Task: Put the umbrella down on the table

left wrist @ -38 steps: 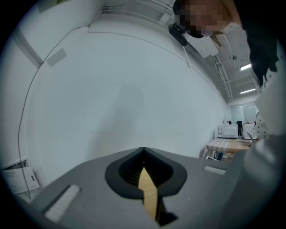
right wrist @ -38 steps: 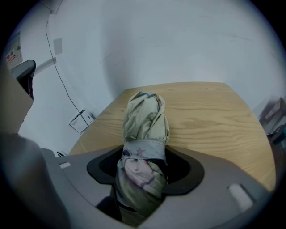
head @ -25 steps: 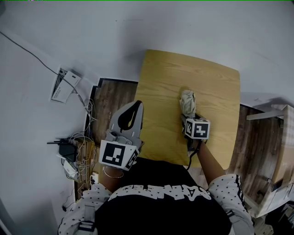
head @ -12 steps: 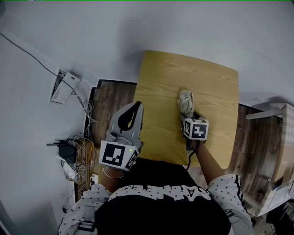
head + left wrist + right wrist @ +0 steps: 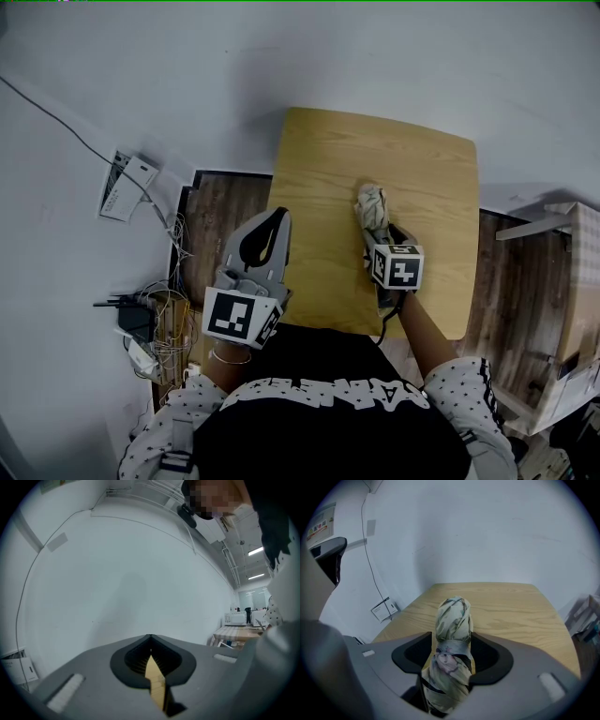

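Note:
A folded umbrella [image 5: 372, 208] in pale flowered cloth, strapped round its middle, points away from me over the wooden table [image 5: 422, 169]. My right gripper [image 5: 380, 239] holds its near end. In the right gripper view the umbrella [image 5: 452, 634] fills the gap of the right gripper [image 5: 451, 654], whose jaws are closing and press on both its sides, above the table [image 5: 511, 606]. My left gripper [image 5: 274, 217] hangs off the table's left edge, over the floor, with its tips together. In its own view the left gripper [image 5: 150, 644] faces a white wall, holding nothing.
A white box [image 5: 127, 186] and a tangle of cables with a power strip [image 5: 141, 319] lie at the left. A light wooden piece of furniture [image 5: 572, 281] stands right of the table. Dark wood flooring [image 5: 220, 206] shows beside the table.
My right gripper has lifted a little with the umbrella still between its jaws. The left gripper has kept still.

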A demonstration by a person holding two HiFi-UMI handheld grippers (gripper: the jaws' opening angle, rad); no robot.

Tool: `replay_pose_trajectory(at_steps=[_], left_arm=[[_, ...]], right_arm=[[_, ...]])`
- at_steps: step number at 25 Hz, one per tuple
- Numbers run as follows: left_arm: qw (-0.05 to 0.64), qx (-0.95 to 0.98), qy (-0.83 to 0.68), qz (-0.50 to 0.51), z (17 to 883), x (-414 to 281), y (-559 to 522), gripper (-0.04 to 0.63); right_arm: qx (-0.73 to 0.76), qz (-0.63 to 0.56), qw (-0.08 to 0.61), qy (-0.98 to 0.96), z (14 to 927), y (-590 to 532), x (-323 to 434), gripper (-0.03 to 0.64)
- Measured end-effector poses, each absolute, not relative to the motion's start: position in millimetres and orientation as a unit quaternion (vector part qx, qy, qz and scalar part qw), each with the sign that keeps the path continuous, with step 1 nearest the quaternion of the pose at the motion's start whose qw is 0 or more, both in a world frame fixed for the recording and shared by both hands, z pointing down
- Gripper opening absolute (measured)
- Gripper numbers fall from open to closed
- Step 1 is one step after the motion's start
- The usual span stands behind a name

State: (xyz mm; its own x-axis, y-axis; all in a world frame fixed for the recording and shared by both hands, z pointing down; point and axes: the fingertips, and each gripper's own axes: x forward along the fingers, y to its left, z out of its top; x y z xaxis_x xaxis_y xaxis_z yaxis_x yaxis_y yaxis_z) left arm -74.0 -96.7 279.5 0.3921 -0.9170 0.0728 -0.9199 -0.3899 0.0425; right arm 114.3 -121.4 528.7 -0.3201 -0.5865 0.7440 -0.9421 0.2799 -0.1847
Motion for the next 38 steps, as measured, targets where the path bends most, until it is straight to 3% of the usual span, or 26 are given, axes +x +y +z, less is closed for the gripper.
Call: replay_pose_trajectory(at_steps=[8,22,38], left_arm=[[0.032,0.840,-0.541,0.012,276.0,-67.4,-95.1,0.002],[0.023,0.852,-0.524,0.004,265.7,-57.4,-96.6,0.002],[0.021,0.872,-0.488,0.000,264.3,-32.8,-100.3,0.002]], right_arm=[[0.506,0.294,0.264,-0.767,508.3,-119.4,107.4,0.244],[0.511,0.236,0.225,-0.795,459.3,-122.3,99.7,0.013],[0.528,0.155,0.163,-0.819,374.9,-122.4,102.2,0.012]])
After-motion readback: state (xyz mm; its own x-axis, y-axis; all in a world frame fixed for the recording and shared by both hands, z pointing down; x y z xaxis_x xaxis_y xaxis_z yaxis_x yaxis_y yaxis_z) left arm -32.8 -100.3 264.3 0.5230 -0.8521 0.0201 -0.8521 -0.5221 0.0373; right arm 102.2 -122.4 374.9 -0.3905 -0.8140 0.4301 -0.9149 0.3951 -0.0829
